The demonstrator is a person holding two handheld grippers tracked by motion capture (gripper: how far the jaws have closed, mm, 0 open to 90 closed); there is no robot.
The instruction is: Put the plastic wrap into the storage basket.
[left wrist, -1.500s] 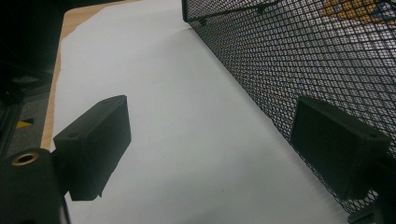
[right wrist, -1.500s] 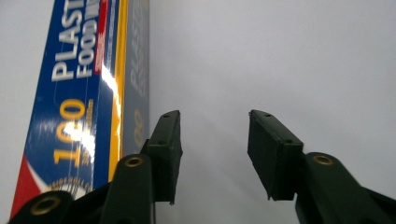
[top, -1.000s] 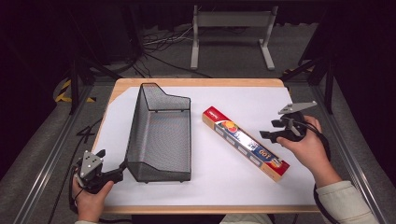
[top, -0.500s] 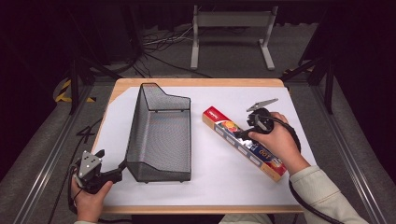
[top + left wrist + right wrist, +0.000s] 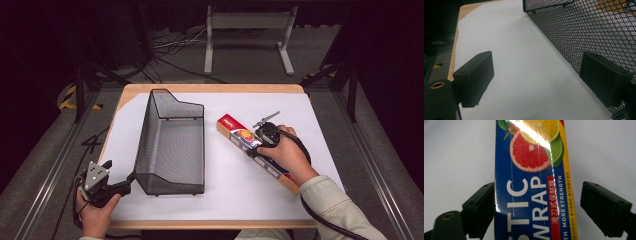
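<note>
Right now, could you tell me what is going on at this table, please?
A person works a gripper in each hand. The right gripper is over the plastic wrap box, jaws open on either side of it, not yet closed. The left gripper sits open beside the near corner of the black mesh basket, one jaw close against its wall.

Beneath left claw (image 5: 131, 176) and right claw (image 5: 252, 152): white sheet (image 5: 225, 185) covering wooden bench (image 5: 210, 88). Far beyond right claw: grey stand (image 5: 247, 22), cables (image 5: 170, 47) on floor. Beyond left claw: striped tape (image 5: 67, 97).
</note>
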